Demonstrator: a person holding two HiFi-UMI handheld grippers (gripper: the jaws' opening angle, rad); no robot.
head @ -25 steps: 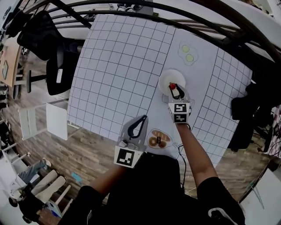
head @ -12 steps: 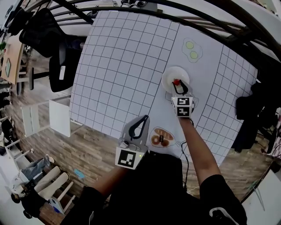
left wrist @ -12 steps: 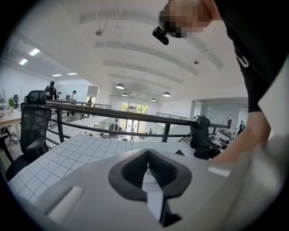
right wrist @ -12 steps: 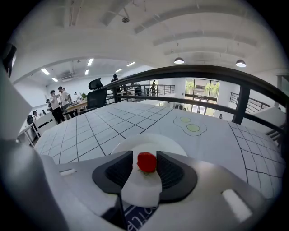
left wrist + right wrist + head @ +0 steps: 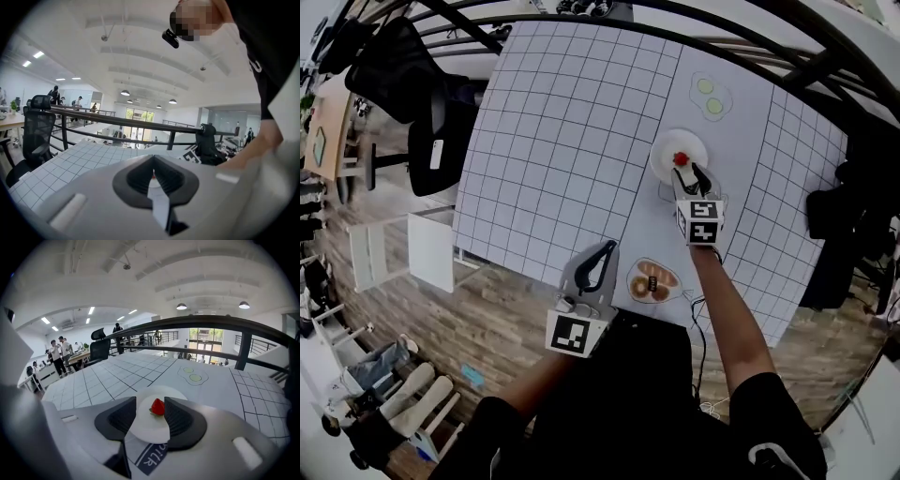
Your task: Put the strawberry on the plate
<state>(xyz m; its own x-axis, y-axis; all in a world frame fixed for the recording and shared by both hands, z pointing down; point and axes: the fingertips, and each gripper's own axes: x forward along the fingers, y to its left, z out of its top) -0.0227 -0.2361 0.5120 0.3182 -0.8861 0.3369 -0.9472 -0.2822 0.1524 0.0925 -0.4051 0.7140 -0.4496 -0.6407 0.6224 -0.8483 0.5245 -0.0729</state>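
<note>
1. Two grippers are in our hands, and the job looks almost done. The strawberry [image 5: 680, 159] sits on the white plate [image 5: 662, 161], in the upper right of the head view.
2. Our right gripper [image 5: 688, 174] is at the plate's near edge. Its jaws have just been opening and now stand wide apart. In the right gripper view the strawberry lies between them, close to the right-hand jaw. We do not see the pads squeezing it, so we think it is let go.
3. Our left gripper [image 5: 604, 251] hangs in the lower middle of the head view, close to the table's near edge. Its jaws are closed together and there is nothing in them.
4. We think the step in hand is letting go. The next move calls for pulling the right gripper straight back, toward the bottom of the frame. We must not bump the strawberry. It lies so near one jaw that a nudge could roll it off.
5. Our table [image 5: 562, 122] is white with a grid of dark lines. A small dish of brown food [image 5: 653, 281] lies in the lower middle. Two green rounds [image 5: 710, 94] sit at the top right.
6. Around the table we see a wooden floor [image 5: 487, 309] at the left and a black chair [image 5: 389, 70] at the upper left. A dark railing [image 5: 197, 322] runs behind the table. Some people [image 5: 58, 352] stand far off at the left of the right gripper view.
</note>
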